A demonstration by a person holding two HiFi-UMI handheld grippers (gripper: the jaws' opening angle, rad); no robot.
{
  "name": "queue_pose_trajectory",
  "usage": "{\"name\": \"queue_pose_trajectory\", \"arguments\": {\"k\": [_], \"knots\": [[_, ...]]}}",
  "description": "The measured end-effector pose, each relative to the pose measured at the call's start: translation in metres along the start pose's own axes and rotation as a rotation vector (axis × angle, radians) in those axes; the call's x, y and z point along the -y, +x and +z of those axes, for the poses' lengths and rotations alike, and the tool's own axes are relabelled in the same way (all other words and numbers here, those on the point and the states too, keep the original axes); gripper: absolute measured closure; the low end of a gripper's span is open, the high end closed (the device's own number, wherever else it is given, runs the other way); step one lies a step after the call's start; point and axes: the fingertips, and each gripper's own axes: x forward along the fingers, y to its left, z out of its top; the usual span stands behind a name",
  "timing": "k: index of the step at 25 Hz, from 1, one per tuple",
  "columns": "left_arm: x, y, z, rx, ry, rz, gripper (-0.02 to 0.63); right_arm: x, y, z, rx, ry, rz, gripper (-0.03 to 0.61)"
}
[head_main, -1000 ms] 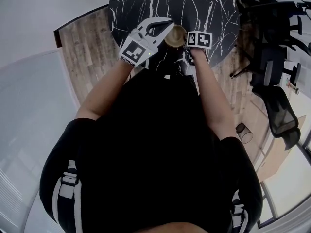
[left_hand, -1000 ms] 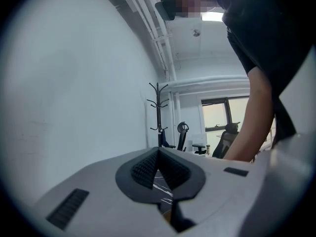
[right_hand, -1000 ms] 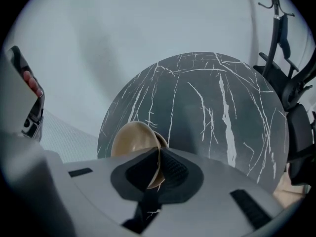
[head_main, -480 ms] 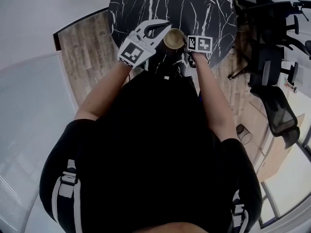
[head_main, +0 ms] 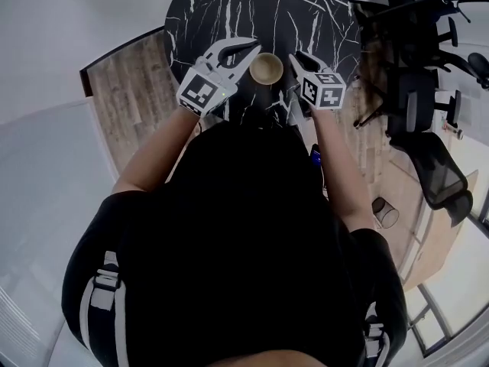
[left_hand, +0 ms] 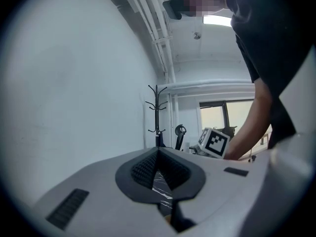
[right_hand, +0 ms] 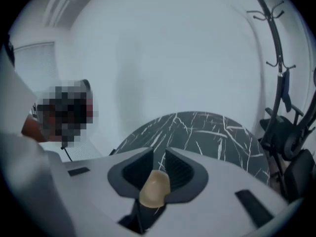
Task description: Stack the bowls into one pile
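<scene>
Currently, the fingers of my right gripper (right_hand: 160, 154) stand narrow, with only a sliver of gap at the tips. A wedge of the tan bowl (right_hand: 154, 187) sits between their ribbed dark pads, and I judge them pinched on its thin rim. The fingers of my left gripper (left_hand: 158, 152) meet at the tips with nothing between them; only veined stone shows through the slot lower down.

From the head view the bowl is a smooth, matte round, pale tan with a darker hollow. It sits at about 6 o'clock on the surface (head_main: 252, 6), near the edge closest to me, with the left gripper at its 9 o'clock and the right at its 3 o'clock. The surface is a round slab of glossy black marble with white veins.

I see no other loose bowl on it, so I take the stacking as done or nearly so, though I cannot tell how many bowls nest in that one round. What is left, to my eye, is letting go of the rim and backing off. Beyond lie a pale plank floor (head_main: 130, 75) and black office chairs (head_main: 428, 90).
</scene>
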Motion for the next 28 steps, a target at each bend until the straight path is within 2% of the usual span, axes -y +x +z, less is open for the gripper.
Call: {"name": "queue_pose_trajectory", "arguments": {"k": [5,8,12,19,28], "knots": [[0.006,-0.005,0.015,0.013,-0.005,-0.024,0.609,-0.032,-0.049,0.056,0.230,-0.130,0.004,0.556],[0.010,-0.006,0.023,0.023,-0.015,-0.038,0.609,-0.049,-0.074,0.074,0.313,-0.182,-0.002,0.575],[0.018,-0.010,0.027,0.028,-0.035,-0.060,0.609,-0.077,-0.103,0.088,0.405,-0.250,0.060,0.577],[0.032,-0.009,0.032,0.037,-0.045,-0.098,0.609,-0.097,-0.132,0.096,0.483,-0.281,0.066,0.577],[0.035,-0.003,0.036,0.048,-0.047,-0.101,0.609,-0.091,-0.135,0.101,0.503,-0.263,0.037,0.577]]}}
